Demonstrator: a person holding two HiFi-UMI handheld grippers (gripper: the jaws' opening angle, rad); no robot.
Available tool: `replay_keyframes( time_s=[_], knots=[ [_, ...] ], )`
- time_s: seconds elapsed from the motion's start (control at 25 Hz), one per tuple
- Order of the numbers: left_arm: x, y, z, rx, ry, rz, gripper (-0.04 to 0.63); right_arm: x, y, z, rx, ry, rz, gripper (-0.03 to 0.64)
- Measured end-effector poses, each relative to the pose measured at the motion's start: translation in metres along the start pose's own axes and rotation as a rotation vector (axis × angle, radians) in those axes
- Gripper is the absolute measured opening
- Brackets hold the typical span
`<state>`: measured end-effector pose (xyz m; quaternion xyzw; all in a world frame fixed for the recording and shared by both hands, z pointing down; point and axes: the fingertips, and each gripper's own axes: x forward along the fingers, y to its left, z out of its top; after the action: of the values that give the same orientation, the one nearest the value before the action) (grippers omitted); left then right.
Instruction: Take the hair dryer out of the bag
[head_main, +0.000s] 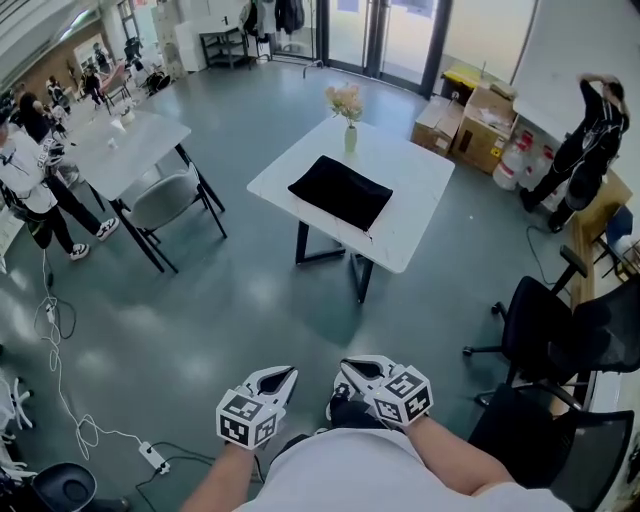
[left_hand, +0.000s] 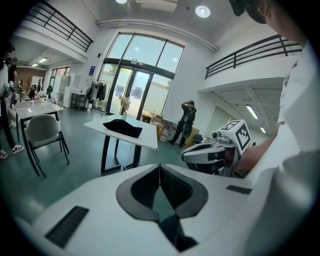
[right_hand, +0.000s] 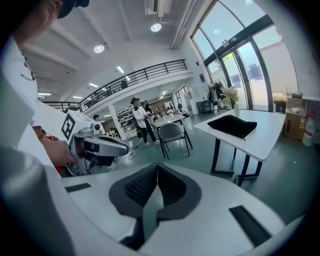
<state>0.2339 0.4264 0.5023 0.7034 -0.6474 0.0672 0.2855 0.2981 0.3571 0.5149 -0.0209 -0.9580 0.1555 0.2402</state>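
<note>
Jaws on your left gripper (head_main: 283, 376) are pressed together with nothing between them, and the left gripper view shows the dark pads meeting in a closed seam. Your right gripper (head_main: 346, 369) is the same: pads together, empty. You hold both low in front of your body, side by side and close to each other, over the green floor (head_main: 250, 300) and well apart from the worktop (head_main: 415, 185).

That white worktop stands ahead of you in the middle of the room. The black bag (head_main: 341, 191) lies flat on it, towards the near edge, and what it holds cannot be seen from where you stand. At the far edge, apart from the bag, a small vase of pale flowers (head_main: 349, 125) stands upright.

To your left, a grey chair (head_main: 165, 200) sits just beside a second white table (head_main: 135, 145). To your right there is a black office chair (head_main: 545, 325), with cardboard boxes (head_main: 470, 120) stacked against the far wall and a person in dark clothes (head_main: 590, 140) near them. A white cable with a power strip (head_main: 152, 457) trails across the floor at your lower left.
</note>
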Motion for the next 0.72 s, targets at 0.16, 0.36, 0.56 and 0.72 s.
replay_keyframes(
  time_s=[0.16, 0.36, 0.56, 0.72],
  knots=[
    [0.025, 0.031, 0.026, 0.003, 0.008, 0.018, 0.017, 0.023, -0.03, 0.033, -0.016, -0.031, 0.015, 0.015],
    [0.071, 0.051, 0.079, 0.022, 0.002, 0.004, 0.017, 0.039, -0.081, 0.063, 0.001, -0.032, 0.005, 0.015],
    [0.113, 0.066, 0.112, 0.053, 0.043, -0.011, 0.017, 0.052, -0.127, 0.095, 0.002, -0.035, 0.007, 0.015],
    [0.143, 0.081, 0.132, 0.071, 0.063, -0.006, 0.017, 0.063, -0.165, 0.109, -0.001, -0.027, 0.01, 0.015]
  ],
)
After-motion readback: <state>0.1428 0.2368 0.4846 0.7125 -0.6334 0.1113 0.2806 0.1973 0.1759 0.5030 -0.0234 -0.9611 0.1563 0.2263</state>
